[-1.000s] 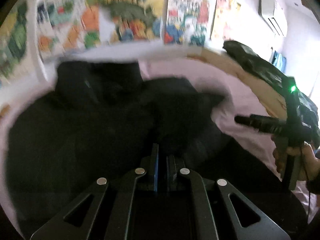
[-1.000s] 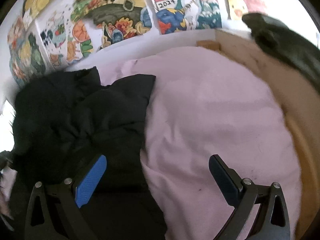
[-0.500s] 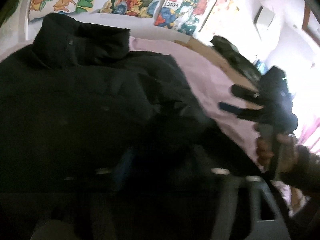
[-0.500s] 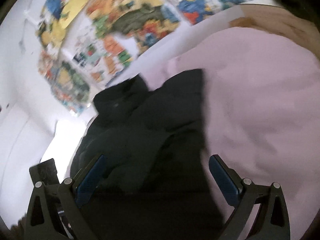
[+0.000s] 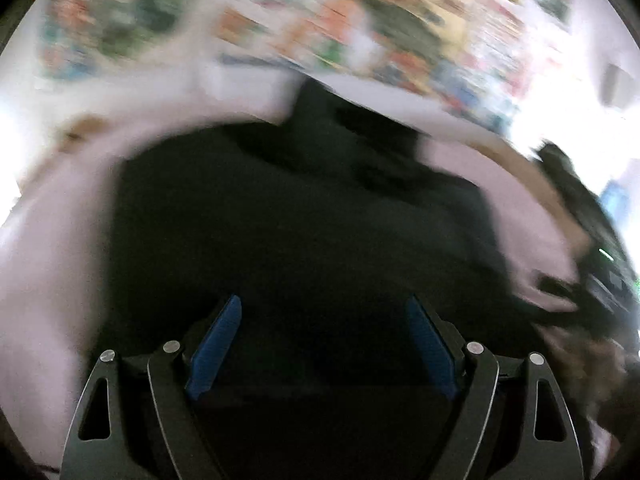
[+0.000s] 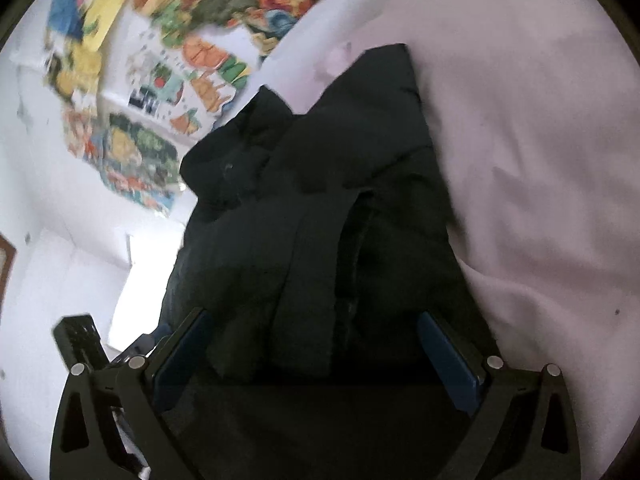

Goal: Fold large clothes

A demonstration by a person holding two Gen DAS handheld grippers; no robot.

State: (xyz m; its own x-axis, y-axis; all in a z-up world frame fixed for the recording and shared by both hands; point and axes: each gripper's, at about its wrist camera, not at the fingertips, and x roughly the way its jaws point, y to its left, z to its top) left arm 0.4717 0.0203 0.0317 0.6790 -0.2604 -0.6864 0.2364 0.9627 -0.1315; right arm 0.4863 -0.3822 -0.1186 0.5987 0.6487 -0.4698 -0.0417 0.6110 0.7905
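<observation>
On the pink bedsheet [image 6: 540, 160] lies the black padded jacket [image 6: 320, 208], partly folded, one sleeve laid back over the body. Its long axis runs straight away from both grippers, collar at the far end near the postered wall [image 6: 160, 92], hem at the near end under the fingers.

The left gripper [image 5: 320, 344] hangs over the near part of the jacket, jaws spread wide and nothing between the blue pads [image 5: 216, 344] — they have just been opening, so whatever fold it carried is let go. The view is smeared with motion.

The right gripper [image 6: 316, 356] is likewise spread apart and empty, and it sits low and close — the folded sleeve and the jacket's near edge lie directly ahead between its fingers, with the bare sheet off to its right. In the left view it appears only as a dark blur at the right edge.

My read: the right hand looks nearer to the jacket's right-hand edge, so the next fold across the long axis seems to fall to it.
</observation>
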